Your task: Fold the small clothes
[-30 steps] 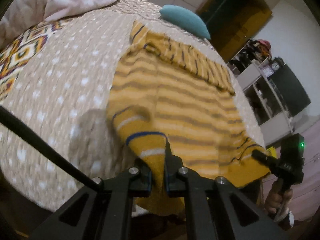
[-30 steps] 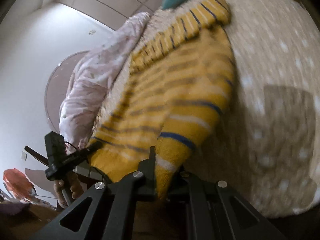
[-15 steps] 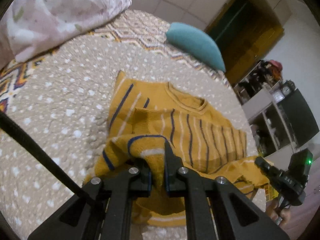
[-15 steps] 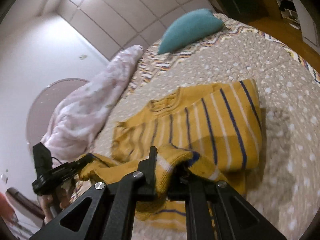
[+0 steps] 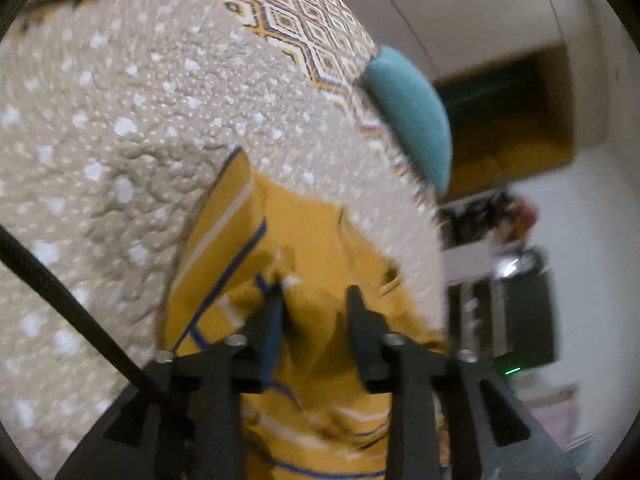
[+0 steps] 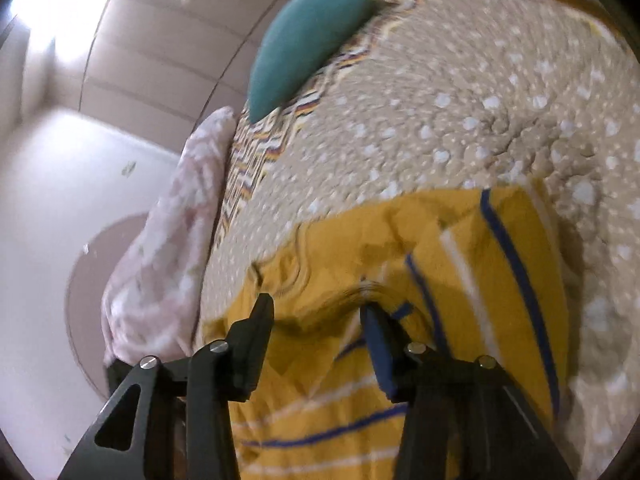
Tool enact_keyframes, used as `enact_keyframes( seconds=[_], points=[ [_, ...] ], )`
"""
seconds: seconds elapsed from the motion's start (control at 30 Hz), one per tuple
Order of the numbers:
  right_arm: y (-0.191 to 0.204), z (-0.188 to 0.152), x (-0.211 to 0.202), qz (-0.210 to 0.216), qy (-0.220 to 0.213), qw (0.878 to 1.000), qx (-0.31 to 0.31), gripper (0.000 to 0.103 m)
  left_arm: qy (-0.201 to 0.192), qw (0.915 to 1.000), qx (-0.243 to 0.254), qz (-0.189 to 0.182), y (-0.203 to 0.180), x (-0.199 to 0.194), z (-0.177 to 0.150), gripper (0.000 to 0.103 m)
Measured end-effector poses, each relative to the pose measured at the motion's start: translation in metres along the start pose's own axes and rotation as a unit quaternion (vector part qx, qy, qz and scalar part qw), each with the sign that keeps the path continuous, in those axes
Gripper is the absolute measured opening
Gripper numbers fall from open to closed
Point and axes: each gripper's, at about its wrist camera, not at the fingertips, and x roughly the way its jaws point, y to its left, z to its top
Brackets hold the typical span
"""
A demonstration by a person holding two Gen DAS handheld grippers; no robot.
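Sweater (image 5: 304, 248) in yellow with blue stripes lies doubled over on the near part of the dotted bedspread (image 5: 120, 120). Left gripper (image 5: 316, 300) and right gripper (image 6: 316, 312) hover over it, fingers spread and empty, apparently letting the fold settle.

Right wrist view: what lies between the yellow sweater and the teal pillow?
Only bare dotted bedspread separates the sweater from the pillow; the left wrist view agrees.

Motion-blurred fisheye views, bright ceiling glare
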Motion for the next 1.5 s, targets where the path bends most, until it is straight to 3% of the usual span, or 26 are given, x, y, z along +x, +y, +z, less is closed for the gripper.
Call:
enact_keyframes(
  seconds=[0.03,0.13,0.3,0.4,0.6,0.67,0.77,0.8,0.83,0.87,0.9,0.93,1.0,1.1,1.17,1.23,1.3,1.4,1.5],
  points=[
    [-0.004,0.007,0.005,0.005,-0.001,1.000,0.013,0.050,-0.010,0.9998,-0.014,-0.012,0.004,-0.002,0.005,0.046],
    [-0.008,0.019,0.016,0.000,-0.006,1.000,0.022,0.050,-0.032,0.9989,-0.031,-0.013,0.010,-0.009,0.024,0.048],
    [0.001,0.035,0.017,-0.034,-0.024,0.999,0.014,0.058,-0.051,0.9972,0.006,0.054,0.006,-0.033,0.028,0.049],
    [0.016,0.036,0.000,-0.040,-0.029,0.999,-0.022,0.059,-0.060,0.9912,0.066,0.098,-0.001,-0.053,0.007,0.061],
    [0.022,-0.010,-0.063,-0.108,-0.022,0.985,-0.134,0.064,-0.034,0.9719,0.162,0.167,0.013,-0.075,-0.059,0.073],
    [0.014,-0.034,-0.082,-0.125,-0.015,0.979,-0.160,0.064,-0.023,0.9673,0.171,0.186,0.025,-0.069,-0.075,0.074],
    [-0.006,-0.065,-0.088,-0.126,0.005,0.980,-0.155,0.065,-0.011,0.9693,0.150,0.195,0.043,-0.061,-0.087,0.073],
    [-0.012,-0.072,-0.084,-0.128,0.011,0.980,-0.153,0.065,-0.013,0.9673,0.154,0.201,0.043,-0.059,-0.091,0.070],
    [-0.018,-0.081,-0.079,-0.127,0.022,0.980,-0.151,0.062,-0.011,0.9601,0.170,0.221,0.040,-0.057,-0.093,0.043],
    [-0.022,-0.087,-0.073,-0.120,0.033,0.981,-0.148,0.035,-0.004,0.9532,0.181,0.242,0.036,-0.056,-0.094,0.023],
    [-0.026,-0.092,-0.069,-0.111,0.043,0.982,-0.146,0.018,0.007,0.9553,0.174,0.239,0.033,-0.058,-0.091,0.009],
    [-0.031,-0.094,-0.069,-0.121,0.041,0.982,-0.142,0.018,0.002,0.9572,0.161,0.241,0.031,-0.065,-0.088,0.007],
    [-0.037,-0.091,-0.077,-0.146,0.022,0.981,-0.126,0.016,-0.023,0.9497,0.170,0.262,0.023,-0.083,-0.085,0.007],
    [-0.044,-0.093,-0.091,-0.189,-0.003,0.975,-0.117,0.021,-0.029,0.9482,0.177,0.262,0.022,-0.101,-0.090,0.013],
    [-0.042,-0.098,-0.097,-0.189,-0.001,0.975,-0.113,0.028,-0.039,0.9500,0.171,0.258,0.027,-0.114,-0.102,0.019],
    [-0.029,-0.103,-0.110,-0.191,-0.020,0.974,-0.124,0.032,-0.055,0.9525,0.161,0.252,0.035,-0.124,-0.114,0.040],
    [-0.011,-0.106,-0.120,-0.196,-0.038,0.969,-0.145,0.032,-0.070,0.9566,0.150,0.240,0.044,-0.126,-0.124,0.053],
    [0.032,-0.113,-0.121,-0.169,-0.046,0.966,-0.189,0.032,-0.083,0.9572,0.143,0.238,0.057,-0.114,-0.132,0.054],
    [0.079,-0.124,-0.095,-0.135,-0.027,0.961,-0.241,0.031,-0.113,0.9493,0.173,0.237,0.064,-0.105,-0.143,0.055]
  ],
)
